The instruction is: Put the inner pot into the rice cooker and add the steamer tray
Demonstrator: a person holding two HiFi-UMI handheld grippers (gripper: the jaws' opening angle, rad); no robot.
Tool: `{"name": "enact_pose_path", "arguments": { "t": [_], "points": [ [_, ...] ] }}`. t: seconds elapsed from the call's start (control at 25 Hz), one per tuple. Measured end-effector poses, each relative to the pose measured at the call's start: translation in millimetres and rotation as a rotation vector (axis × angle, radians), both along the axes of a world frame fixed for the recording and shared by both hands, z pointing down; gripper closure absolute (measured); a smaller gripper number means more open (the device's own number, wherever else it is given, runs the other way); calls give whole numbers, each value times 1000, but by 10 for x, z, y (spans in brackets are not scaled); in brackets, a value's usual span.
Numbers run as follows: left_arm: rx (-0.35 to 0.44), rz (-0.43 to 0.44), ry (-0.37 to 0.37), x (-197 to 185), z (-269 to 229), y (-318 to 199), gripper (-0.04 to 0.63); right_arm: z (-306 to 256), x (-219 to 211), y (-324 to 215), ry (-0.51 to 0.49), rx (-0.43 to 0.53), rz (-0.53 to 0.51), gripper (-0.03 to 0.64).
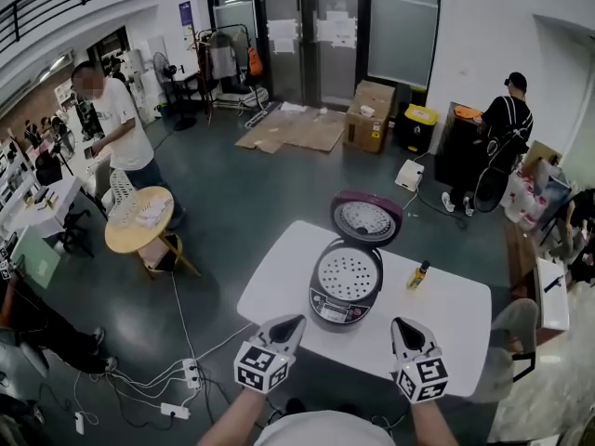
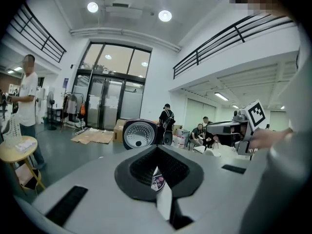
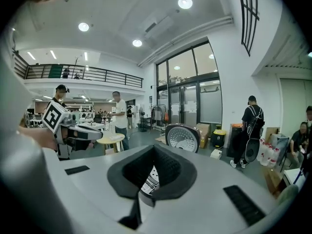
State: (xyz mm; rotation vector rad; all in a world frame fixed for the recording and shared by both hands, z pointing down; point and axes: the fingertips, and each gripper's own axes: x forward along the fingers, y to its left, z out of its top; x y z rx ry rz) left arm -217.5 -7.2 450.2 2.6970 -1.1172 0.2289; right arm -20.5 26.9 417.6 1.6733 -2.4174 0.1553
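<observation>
On the table [image 1: 456,309], open rice cooker [image 1: 346,286] faces left gripper [image 1: 290,322], right gripper [image 1: 401,324]; jaws together.

Left gripper [image 1: 288,324] & right gripper [image 1: 403,326]: light-grey plastic shells tapering to dark tips. Each carries a cube w/ black-&-white square markers: left cube [image 1: 260,367], right cube [image 1: 420,379]. Seen from the gripper views, the fingers [image 2: 87,179] are broad, smooth, pale grey. Black ribbed pads [image 2: 141,167] line the inner faces, forming a V-shaped notch. Black rectangular slots [image 2: 68,204] sit further back on each side. Person wears a white top [image 1: 321,431].
</observation>
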Motion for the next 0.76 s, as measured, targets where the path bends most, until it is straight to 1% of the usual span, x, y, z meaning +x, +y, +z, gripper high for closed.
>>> {"name": "enact_pose_path", "arguments": {
  "t": [0.24, 0.76],
  "points": [
    [-9, -3, 12, -13, -2, -53, 581, -17, 17, -11, -1, 1, 4, 606],
    [2, -9, 20, -21, -33, -153, 581, -59, 49, -79, 6, 15, -3, 606]
  ]
}}
